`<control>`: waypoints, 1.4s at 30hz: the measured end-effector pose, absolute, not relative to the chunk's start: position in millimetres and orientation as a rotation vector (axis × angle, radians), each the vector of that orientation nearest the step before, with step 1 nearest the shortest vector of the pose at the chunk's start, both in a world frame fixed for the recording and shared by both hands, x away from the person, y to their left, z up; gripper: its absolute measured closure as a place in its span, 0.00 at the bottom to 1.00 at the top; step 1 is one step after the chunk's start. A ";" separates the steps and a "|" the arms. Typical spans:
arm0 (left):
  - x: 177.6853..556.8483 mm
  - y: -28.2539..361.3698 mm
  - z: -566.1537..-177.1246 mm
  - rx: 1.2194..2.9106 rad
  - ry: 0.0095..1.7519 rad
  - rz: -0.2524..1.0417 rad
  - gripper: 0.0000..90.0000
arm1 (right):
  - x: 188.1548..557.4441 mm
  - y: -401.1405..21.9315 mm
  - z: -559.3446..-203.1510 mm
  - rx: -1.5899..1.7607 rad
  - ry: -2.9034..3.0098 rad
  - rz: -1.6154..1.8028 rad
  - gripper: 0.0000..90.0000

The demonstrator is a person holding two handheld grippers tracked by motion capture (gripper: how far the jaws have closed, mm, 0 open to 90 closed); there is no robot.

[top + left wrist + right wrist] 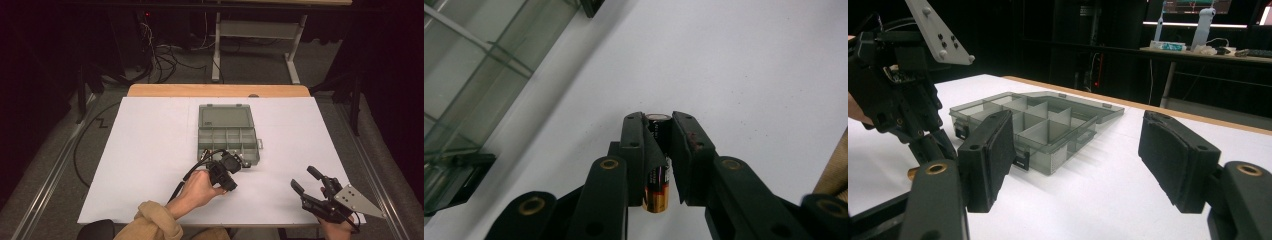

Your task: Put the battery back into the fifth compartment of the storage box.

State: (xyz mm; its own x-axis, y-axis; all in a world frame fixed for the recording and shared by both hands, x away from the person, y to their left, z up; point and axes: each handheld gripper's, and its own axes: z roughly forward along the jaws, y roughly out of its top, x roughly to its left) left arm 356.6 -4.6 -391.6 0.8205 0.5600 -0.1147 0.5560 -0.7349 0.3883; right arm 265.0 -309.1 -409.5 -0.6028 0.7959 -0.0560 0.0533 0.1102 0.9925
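Observation:
A black-and-copper battery (655, 192) sits lengthwise between the pads of my left gripper (658, 122), which is shut on it above the white table. In the high view the left gripper (227, 170) hovers just in front of the near edge of a grey, clear compartment box (227, 136) whose lid lies open toward the far side. The box's dividers (469, 75) show at the left of the left gripper view. My right gripper (306, 181) rests at the table's near right corner, open with nothing between its pads (990, 150), facing the box (1048, 125).
White paper (150, 150) covers the tabletop, with a wooden strip (215, 90) along the far edge. A table frame and cables (165, 55) stand on the floor beyond. A tan sleeve (150, 222) enters at the bottom.

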 end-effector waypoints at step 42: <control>373.9 32.2 -359.0 2.481 0.917 0.106 0.85 | 269.2 -300.8 -410.1 0.808 1.800 1.560 0.35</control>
State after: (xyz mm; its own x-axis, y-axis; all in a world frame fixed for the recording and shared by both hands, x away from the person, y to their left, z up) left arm 373.9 32.2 -359.0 0.7711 0.6298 -0.0936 0.5916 -0.6544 0.4709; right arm 269.2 -300.8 -410.1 -0.6237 0.7795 -0.0587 0.0526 0.1167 0.9918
